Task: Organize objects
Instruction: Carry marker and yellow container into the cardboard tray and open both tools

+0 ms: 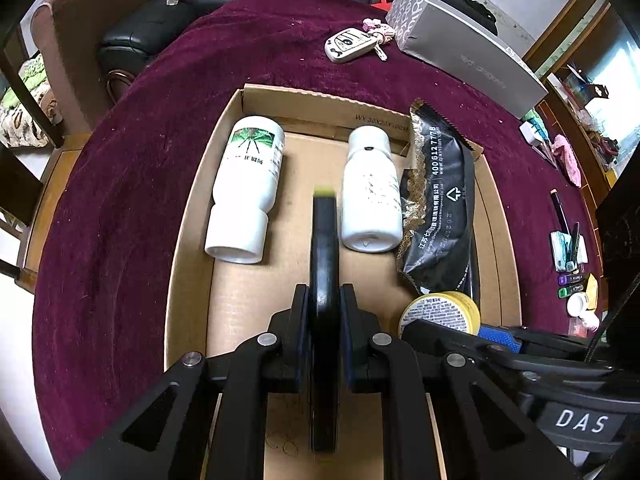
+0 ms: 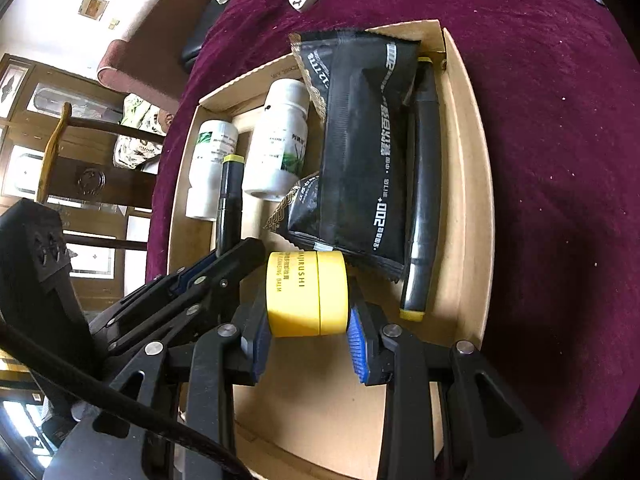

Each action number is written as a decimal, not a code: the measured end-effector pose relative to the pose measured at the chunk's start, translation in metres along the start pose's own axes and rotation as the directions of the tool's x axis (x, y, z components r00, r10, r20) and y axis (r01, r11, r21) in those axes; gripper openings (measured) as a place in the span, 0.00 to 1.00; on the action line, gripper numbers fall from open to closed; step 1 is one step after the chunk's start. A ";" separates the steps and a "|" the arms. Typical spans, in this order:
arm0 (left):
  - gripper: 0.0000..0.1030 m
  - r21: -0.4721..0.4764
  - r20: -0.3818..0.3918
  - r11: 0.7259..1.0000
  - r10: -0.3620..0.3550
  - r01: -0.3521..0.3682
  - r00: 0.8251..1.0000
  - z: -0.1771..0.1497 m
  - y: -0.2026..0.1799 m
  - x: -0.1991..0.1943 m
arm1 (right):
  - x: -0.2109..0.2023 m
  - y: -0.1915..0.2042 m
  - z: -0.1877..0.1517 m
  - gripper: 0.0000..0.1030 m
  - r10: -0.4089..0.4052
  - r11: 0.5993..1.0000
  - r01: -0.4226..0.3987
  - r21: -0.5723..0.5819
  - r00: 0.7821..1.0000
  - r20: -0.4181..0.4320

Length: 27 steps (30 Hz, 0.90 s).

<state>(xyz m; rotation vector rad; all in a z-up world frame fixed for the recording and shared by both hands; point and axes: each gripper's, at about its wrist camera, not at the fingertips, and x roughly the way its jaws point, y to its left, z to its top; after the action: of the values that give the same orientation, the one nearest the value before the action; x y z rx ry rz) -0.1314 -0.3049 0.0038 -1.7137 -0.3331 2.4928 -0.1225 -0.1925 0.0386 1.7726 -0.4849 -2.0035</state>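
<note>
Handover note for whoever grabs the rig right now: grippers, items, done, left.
Left gripper: shut on a black marker with a yellow tip, held over the cardboard box between the two white bottles.
Right gripper: shut on the yellow balm jar, low at the box's near end.
Already in the box: both bottles, black snack packets, a second black marker.
Left: release marker and jar. The car key lies on the cloth outside the box.

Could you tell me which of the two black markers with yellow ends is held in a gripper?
The marker between the two white bottles, clamped in the left gripper. The other marker lies free along the box wall beside the black packet.
</note>
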 end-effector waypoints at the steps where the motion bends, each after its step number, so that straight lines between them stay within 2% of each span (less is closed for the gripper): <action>1: 0.11 -0.001 0.002 1.000 -0.001 0.001 1.000 0.001 0.000 0.000 | 0.001 -0.001 0.000 0.30 0.000 1.000 0.000 0.004 1.000 0.001; 10: 0.12 -0.030 0.007 0.999 -0.017 0.017 1.000 0.002 0.003 0.001 | 0.000 -0.003 -0.001 0.31 0.017 1.000 -0.017 0.024 1.000 0.009; 15: 0.14 -0.061 0.017 0.997 -0.041 0.042 0.999 0.002 0.007 -0.008 | -0.005 -0.005 -0.001 0.36 0.032 0.999 -0.033 0.036 0.999 0.015; 17: 0.18 -0.067 0.024 0.996 -0.049 0.051 0.999 0.003 0.008 -0.015 | -0.009 -0.003 -0.002 0.43 0.039 0.999 -0.040 0.030 0.999 0.024; 18: 0.20 -0.066 0.029 0.996 -0.049 0.051 0.998 0.003 0.008 -0.019 | -0.012 -0.002 -0.002 0.46 0.040 0.999 -0.041 0.025 0.999 0.031; 23: 0.20 -0.058 0.072 0.997 -0.039 0.044 0.997 0.001 0.002 -0.043 | -0.037 0.005 -0.007 0.47 0.053 0.999 -0.053 -0.011 0.996 0.071; 25: 0.20 -0.051 0.094 0.996 -0.063 0.068 0.994 -0.002 -0.009 -0.055 | -0.056 0.002 -0.014 0.47 0.062 0.998 -0.060 -0.023 0.993 0.103; 27: 0.21 -0.026 0.111 0.995 -0.090 0.093 0.990 -0.005 -0.025 -0.066 | -0.072 -0.007 -0.021 0.52 0.068 0.998 -0.065 -0.023 0.989 0.130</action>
<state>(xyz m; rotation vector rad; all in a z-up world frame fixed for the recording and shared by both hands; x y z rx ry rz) -0.1043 -0.2933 0.0677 -1.5380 -0.4522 2.5336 -0.0947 -0.1481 0.0931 1.5995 -0.5571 -2.0793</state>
